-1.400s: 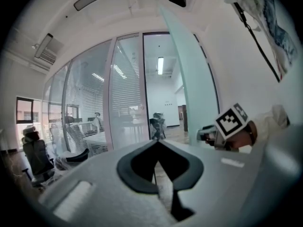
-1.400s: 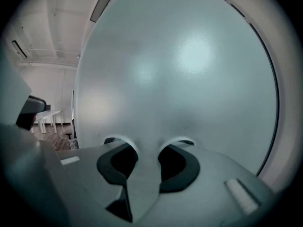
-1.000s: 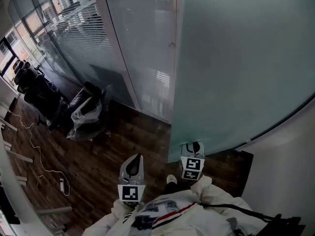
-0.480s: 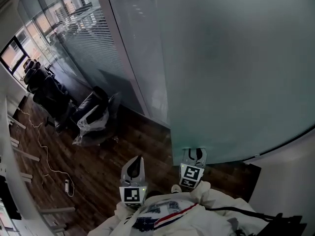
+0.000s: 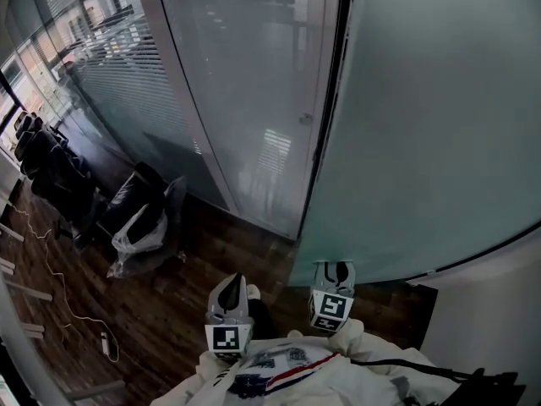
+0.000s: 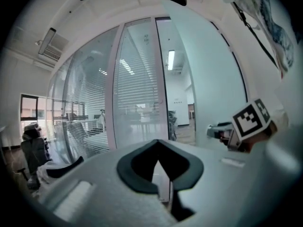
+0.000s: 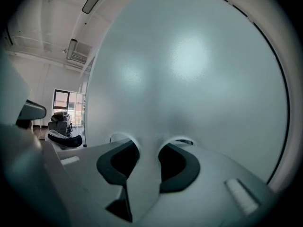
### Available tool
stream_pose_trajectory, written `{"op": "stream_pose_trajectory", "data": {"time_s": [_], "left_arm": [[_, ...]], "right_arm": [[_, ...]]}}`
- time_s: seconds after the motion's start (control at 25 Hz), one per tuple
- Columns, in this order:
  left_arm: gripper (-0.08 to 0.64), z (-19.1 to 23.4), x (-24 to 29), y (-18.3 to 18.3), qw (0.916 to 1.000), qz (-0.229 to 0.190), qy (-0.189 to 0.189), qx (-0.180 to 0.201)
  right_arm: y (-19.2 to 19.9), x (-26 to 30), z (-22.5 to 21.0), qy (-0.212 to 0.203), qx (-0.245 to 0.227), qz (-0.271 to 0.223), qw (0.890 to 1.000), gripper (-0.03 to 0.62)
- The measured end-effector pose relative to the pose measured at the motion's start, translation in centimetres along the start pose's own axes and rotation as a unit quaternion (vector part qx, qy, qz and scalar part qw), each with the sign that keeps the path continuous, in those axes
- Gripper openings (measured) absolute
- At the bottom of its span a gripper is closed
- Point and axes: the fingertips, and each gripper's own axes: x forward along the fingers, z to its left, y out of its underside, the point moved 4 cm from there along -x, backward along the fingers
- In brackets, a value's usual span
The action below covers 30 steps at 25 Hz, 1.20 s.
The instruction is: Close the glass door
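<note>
Both arms stick out in front of me at bottom centre, roughly level. My right gripper (image 5: 335, 271) is at the foot of the frosted glass door (image 5: 423, 125), which fills the right of the frame. Its fingers are apart with nothing clamped, and I honestly can't tell if the tips touch the glass. My left gripper (image 5: 229, 284) is over the wood floor (image 5: 169, 311), pinched together on nothing. The door's top is cut off.
</note>
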Motion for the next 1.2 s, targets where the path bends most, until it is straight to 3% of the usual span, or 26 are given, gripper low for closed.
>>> {"op": "stream_pose_trajectory", "data": {"time_s": [0.24,0.48,0.76,0.96,1.2], "left_arm": [[0.002,3.5,8.1,-1.1,0.9962,-0.018,0.085,0.012],[0.002,5.6,13.9,-2.3,0.9847,-0.014,0.173,0.015],[0.002,7.9,17.8,-2.5,0.9708,-0.008,0.239,0.025],[0.002,8.3,20.1,-0.8,0.9636,-0.014,0.264,0.042],[0.002,9.0,22.7,-1.5,0.9621,-0.016,0.27,0.036]], "right_arm": [[-0.3,3.5,-0.7,0.039,0.01,-0.003,0.999,0.121],[-0.6,6.4,-1.9,0.084,0.018,-0.008,0.996,0.12],[-1.0,9.8,-2.7,0.125,0.022,-0.005,0.992,0.12],[-1.1,11.5,-3.8,0.14,0.024,-0.005,0.99,0.12],[-1.3,13.2,-4.2,0.152,0.022,-0.004,0.988,0.121]]}}
